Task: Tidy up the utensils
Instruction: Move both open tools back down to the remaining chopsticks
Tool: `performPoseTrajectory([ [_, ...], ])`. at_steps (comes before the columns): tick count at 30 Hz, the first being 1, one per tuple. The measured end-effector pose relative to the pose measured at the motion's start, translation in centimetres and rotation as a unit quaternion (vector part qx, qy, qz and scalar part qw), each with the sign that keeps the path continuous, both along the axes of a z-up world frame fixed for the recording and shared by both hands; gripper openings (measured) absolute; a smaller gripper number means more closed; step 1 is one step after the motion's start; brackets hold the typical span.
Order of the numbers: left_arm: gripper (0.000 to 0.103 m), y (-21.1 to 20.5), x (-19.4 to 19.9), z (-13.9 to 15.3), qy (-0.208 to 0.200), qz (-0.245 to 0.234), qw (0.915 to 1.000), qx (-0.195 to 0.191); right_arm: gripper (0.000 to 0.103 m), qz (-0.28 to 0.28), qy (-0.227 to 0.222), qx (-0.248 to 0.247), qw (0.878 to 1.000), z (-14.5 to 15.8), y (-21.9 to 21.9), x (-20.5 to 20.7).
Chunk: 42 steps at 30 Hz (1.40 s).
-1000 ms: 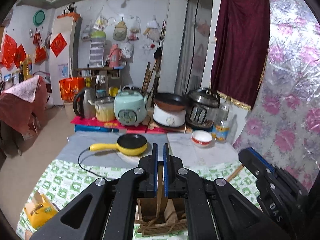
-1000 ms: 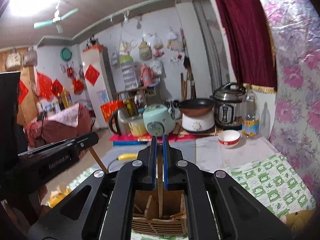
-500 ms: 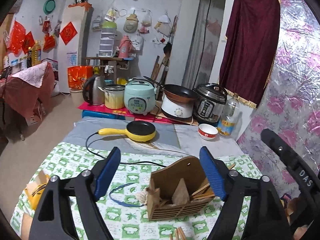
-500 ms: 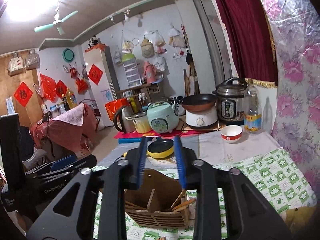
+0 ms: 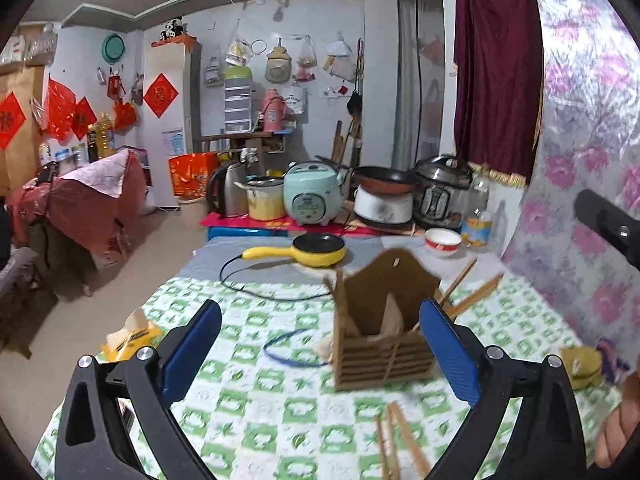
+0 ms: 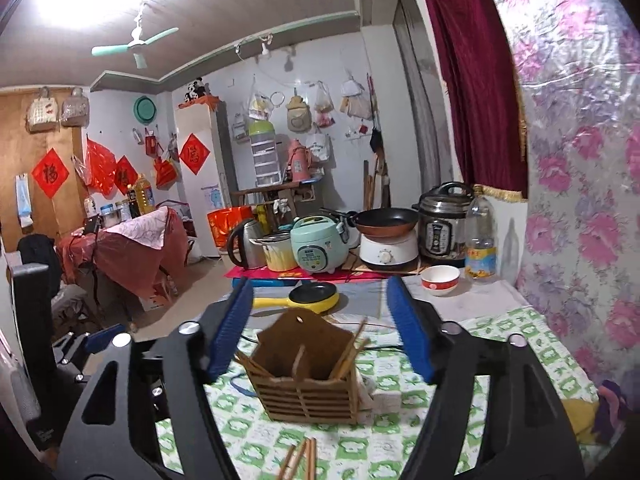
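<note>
A slatted brown wooden utensil holder with a tall arched back [image 6: 310,384] stands on the green-and-white checked surface [image 5: 248,396], straight ahead of both grippers. Several wooden chopsticks [image 6: 348,356] already lean in its compartments, their tips angled out toward the right. A loose bundle of wooden chopsticks [image 5: 394,440] lies flat on the cloth just short of the holder, nearest the grippers, not yet put away.

The left gripper [image 5: 320,352] is spread wide and opening, with nothing pressed between its blue pads; the holder sits beyond them, toward the right finger. The right gripper [image 6: 320,334] is also opening, about mid-spread, its blue pads flanking the view of the holder without touching it. Neither carries anything.

Judging by the scene, the sorting is partly done: some sticks are stowed, at least one bundle remains.

A thin blue loop [image 5: 294,350] rests left of the holder. Farther off, a small yellow electric frying pan [image 5: 316,248] and a red-and-white bowl [image 5: 442,240] stand well apart from the work.
</note>
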<state>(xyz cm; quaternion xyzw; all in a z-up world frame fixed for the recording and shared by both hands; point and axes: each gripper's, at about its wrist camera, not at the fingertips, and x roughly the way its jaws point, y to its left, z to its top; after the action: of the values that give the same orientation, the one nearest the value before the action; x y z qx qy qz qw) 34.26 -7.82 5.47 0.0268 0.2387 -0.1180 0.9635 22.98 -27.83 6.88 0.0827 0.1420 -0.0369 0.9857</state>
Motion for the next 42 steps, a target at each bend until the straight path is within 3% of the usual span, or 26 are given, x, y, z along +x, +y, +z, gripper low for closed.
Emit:
performPoseTrajectory([
  [8, 0.097, -1.3, 0.4, -6.3, 0.024, 0.028, 0.9959, 0.083, 0.074, -0.033, 0.063, -0.038, 0.997, -6.4, 0.3, 0.3],
  [13, 0.097, -0.8, 1.6, -9.4, 0.067, 0.031, 0.9926, 0.097, 0.078, -0.038, 0.105, -0.058, 0.992, -9.9, 0.1, 0.5],
  [22, 0.097, -0.8, 2.0, -12.2, 0.08, 0.044, 0.9883, 0.122, 0.08, -0.021, 0.212, -0.056, 0.975, -15.5, -1.0, 0.9],
  [30, 0.097, -0.5, 2.7, -13.1, 0.118, 0.03, 0.9869, 0.105, 0.08, -0.022, 0.256, 0.008, 0.966, -17.2, -3.2, 1.3],
  [37, 0.097, 0.5, 2.2, -15.6, 0.18, -0.008, 0.9784, 0.102, 0.08, -0.036, 0.265, 0.023, 0.963, -17.6, -4.1, 1.6],
  [42, 0.097, 0.3, 0.9, -16.4, 0.193, -0.044, 0.975, 0.101, 0.081, -0.038, 0.267, 0.023, 0.963, -17.6, -4.3, 1.6],
])
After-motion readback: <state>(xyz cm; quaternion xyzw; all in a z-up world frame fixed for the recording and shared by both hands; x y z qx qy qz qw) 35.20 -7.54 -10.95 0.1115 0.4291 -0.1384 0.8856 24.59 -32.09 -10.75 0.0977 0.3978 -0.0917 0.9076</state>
